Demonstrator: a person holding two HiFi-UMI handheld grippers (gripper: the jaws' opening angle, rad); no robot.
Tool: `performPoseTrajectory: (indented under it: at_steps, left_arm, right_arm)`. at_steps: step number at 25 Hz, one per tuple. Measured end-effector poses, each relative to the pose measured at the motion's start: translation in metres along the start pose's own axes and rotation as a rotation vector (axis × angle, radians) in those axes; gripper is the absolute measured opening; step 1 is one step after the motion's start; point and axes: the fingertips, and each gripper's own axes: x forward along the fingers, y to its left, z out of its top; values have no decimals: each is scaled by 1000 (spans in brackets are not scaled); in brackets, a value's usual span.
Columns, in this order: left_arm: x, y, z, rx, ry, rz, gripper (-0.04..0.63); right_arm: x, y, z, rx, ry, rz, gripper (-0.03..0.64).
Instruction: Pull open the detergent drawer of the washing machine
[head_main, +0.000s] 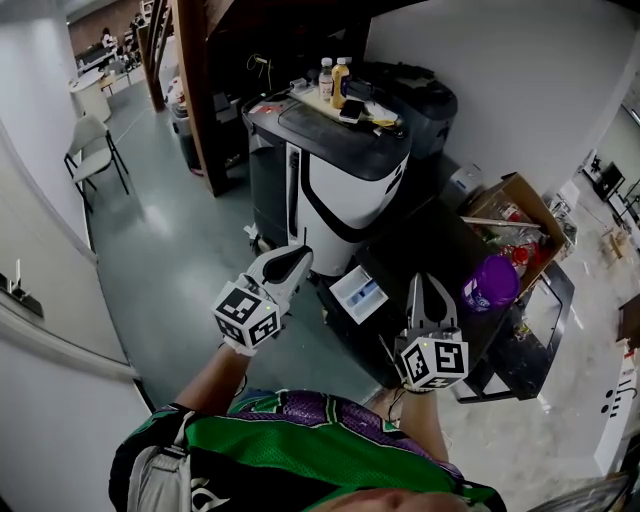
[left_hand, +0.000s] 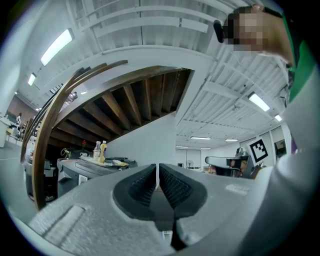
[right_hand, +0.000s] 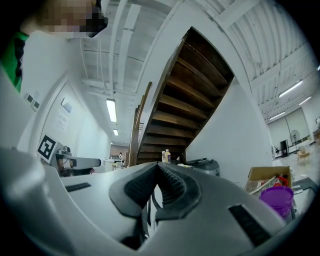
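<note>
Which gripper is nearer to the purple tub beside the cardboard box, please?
Right. The right gripper sits just left of the purple tub in the head view. The left gripper is farther left, by the white-fronted machine.

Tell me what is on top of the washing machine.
A light tray carries a pale bottle, a yellow bottle, a small dark item and something yellow. The washing machine surface beneath the tray is covered.
</note>
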Motion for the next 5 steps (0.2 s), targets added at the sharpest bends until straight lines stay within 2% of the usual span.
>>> performPoseTrajectory:
  at_steps: [5]
  left_arm:
    - [-2,4,1,-2,0,11,32]
  right_arm:
    - [3,3,-3,1,11,7,0]
